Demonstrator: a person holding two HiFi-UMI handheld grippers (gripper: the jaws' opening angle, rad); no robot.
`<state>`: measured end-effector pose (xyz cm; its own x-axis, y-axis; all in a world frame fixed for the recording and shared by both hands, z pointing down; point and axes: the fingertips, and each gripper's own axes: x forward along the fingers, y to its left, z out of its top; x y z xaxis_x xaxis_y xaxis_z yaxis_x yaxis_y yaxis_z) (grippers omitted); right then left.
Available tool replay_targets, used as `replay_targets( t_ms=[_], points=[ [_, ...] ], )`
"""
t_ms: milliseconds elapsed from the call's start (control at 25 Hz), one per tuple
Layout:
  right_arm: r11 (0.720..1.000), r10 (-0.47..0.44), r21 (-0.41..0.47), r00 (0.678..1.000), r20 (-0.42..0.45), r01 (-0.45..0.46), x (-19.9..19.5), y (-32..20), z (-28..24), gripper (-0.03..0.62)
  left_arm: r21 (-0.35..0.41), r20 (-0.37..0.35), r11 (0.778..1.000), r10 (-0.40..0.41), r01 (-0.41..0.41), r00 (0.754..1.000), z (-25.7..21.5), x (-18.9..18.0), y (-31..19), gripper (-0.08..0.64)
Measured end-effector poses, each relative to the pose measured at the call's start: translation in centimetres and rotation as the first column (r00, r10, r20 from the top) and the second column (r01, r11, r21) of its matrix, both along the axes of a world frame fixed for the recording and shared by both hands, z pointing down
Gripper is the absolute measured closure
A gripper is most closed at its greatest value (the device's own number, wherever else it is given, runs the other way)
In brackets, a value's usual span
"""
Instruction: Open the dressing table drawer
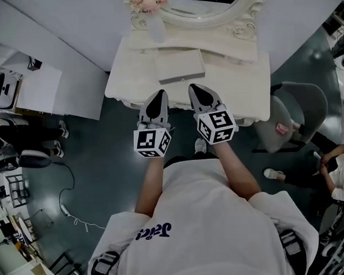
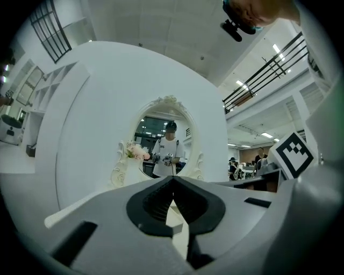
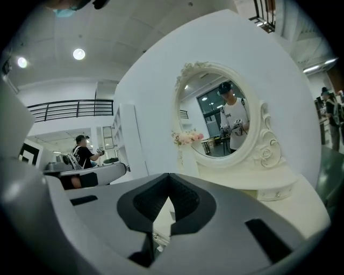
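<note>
Dressing table (image 1: 238, 86): cream, with a carved front edge, standing against a white wall panel.
Mirror (image 1: 208, 2): oval with an ornate frame, upright at the back edge of the tabletop; it reflects the person in both gripper views.
Drawer tier (image 3: 277, 188): a low band with small knobs at the foot of the mirror, along the back edge of the tabletop, and it looks closed. The tabletop hides its own front face in the head view, so a drawer below the front edge cannot be made out.
Flowers (image 1: 148, 2): pink, in a pale vase (image 1: 156, 28) at the back left corner of the tabletop.
Flat box (image 1: 179, 66): pale, lying at the middle of the tabletop, just ahead of both grippers.
Left gripper (image 1: 159, 95): held about level at the front edge of the tabletop, left of centre. Its jaws meet at the tips and nothing is between them.
Right gripper (image 1: 194, 88): just beside the left one at the same front edge. Its jaws are closed tip to tip and it is empty.
Marker cubes: one on each gripper, left (image 1: 152, 140) and right (image 1: 216, 126).
Chair (image 1: 298, 110): grey, on the floor off the right end of the table.
</note>
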<state>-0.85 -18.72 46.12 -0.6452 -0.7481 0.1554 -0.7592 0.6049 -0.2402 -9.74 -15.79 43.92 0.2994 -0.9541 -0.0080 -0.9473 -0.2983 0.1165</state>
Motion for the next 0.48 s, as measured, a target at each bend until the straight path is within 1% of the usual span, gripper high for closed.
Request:
replay_targets(
  t_ms=[240, 360, 480],
  points=[
    [0.996, -0.003, -0.084, 0.999, -0.035, 0.000, 0.4, -3.5, 3.8, 0.584, -0.050, -0.015, 0.998, 0.036, -0.037, 0.999, 3.5, 1.1, -3.5, 0.545],
    [0.992, -0.005, -0.129, 0.998, -0.062, -0.003, 0.2, -4.9, 6.2, 0.584, -0.080, -0.034, 0.996, 0.048, -0.051, 0.998, 5.6, 1.0, -5.2, 0.545],
    [0.985, 0.001, -0.170, 0.995, -0.101, -0.018, 0.0, -6.2, 8.9, 0.584, -0.102, -0.033, 0.992, 0.067, -0.070, 0.997, 7.3, 0.7, -7.1, 0.545]
  ],
)
